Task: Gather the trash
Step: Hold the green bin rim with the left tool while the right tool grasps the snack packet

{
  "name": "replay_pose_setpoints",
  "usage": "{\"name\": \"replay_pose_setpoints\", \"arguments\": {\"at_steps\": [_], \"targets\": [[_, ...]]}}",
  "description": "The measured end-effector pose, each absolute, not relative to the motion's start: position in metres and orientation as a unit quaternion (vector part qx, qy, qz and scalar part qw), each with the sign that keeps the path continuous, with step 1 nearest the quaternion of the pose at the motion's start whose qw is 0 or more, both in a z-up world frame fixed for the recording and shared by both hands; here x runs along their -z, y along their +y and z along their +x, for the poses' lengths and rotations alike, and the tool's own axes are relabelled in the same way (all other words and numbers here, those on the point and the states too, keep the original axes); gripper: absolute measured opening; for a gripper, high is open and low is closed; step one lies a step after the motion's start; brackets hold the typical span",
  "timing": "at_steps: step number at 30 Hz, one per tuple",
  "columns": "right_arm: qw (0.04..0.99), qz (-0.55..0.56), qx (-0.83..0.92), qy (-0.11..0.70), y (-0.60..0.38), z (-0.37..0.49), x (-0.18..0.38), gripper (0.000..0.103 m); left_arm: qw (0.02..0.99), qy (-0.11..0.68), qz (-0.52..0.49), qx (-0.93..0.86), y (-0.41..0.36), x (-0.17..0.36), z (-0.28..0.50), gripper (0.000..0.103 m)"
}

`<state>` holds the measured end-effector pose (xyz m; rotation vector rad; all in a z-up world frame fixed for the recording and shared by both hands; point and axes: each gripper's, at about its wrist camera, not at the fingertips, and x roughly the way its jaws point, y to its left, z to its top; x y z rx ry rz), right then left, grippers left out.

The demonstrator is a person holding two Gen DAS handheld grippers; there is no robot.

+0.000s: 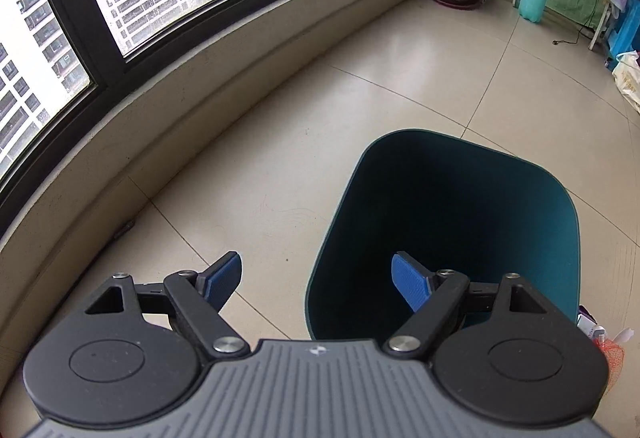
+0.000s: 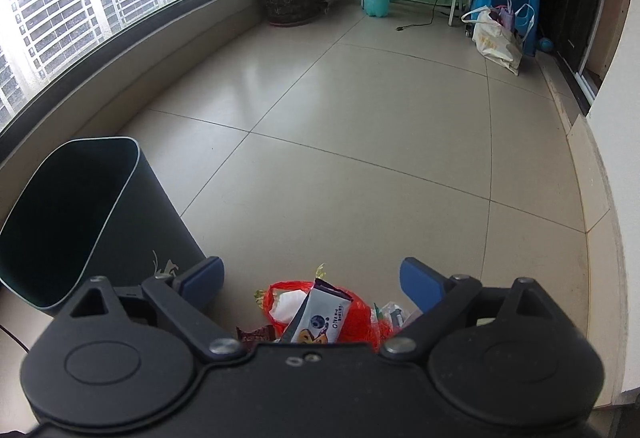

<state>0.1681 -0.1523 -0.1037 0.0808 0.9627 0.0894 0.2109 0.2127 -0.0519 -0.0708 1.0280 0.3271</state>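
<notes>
My left hand-held gripper (image 1: 318,276) is spread wide and empty, its ribbed blue pads (image 1: 408,280) hovering over the near rim of the dark teal bin (image 1: 460,206), a smooth rounded-rectangle tub standing on the glossy beige tiled floor (image 1: 304,126). My right hand-held gripper (image 2: 312,280) is likewise spread and empty, above the trash pile (image 2: 320,312) on the floor just beside the bin: orange mesh netting, a white printed snack wrapper, a brown wrapper, crumpled clear plastic.

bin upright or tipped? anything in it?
Upright: the bin stands on the floor, mouth up. Contents: cannot tell, its interior is too dark.
</notes>
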Motion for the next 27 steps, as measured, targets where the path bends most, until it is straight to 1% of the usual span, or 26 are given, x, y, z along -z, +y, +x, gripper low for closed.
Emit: {"name": "replay_pose_setpoints", "arguments": {"at_steps": [7, 13, 17, 22, 25, 27], "targets": [[0.835, 0.086, -0.015, 0.543, -0.151, 0.192, 0.196, 0.077, 0.84, 0.517, -0.022, -0.162, 0.207, 0.093, 0.227, 0.082], [0.806, 0.119, 0.006, 0.58, -0.141, 0.21, 0.247, 0.077, 0.84, 0.519, 0.005, -0.157, 0.194, 0.108, 0.231, 0.082], [0.797, 0.127, 0.011, 0.59, -0.134, 0.218, 0.265, 0.079, 0.836, 0.525, 0.008, -0.162, 0.191, 0.117, 0.232, 0.082], [0.796, 0.102, 0.024, 0.597, -0.121, 0.227, 0.281, 0.079, 0.834, 0.527, 0.007, -0.163, 0.183, 0.122, 0.233, 0.082], [0.796, 0.092, 0.038, 0.597, -0.118, 0.23, 0.285, 0.078, 0.834, 0.528, 0.006, -0.16, 0.184, 0.124, 0.237, 0.068], [0.798, 0.083, 0.042, 0.595, -0.118, 0.228, 0.286, 0.072, 0.833, 0.53, 0.006, -0.159, 0.183, 0.125, 0.237, 0.062]]}}
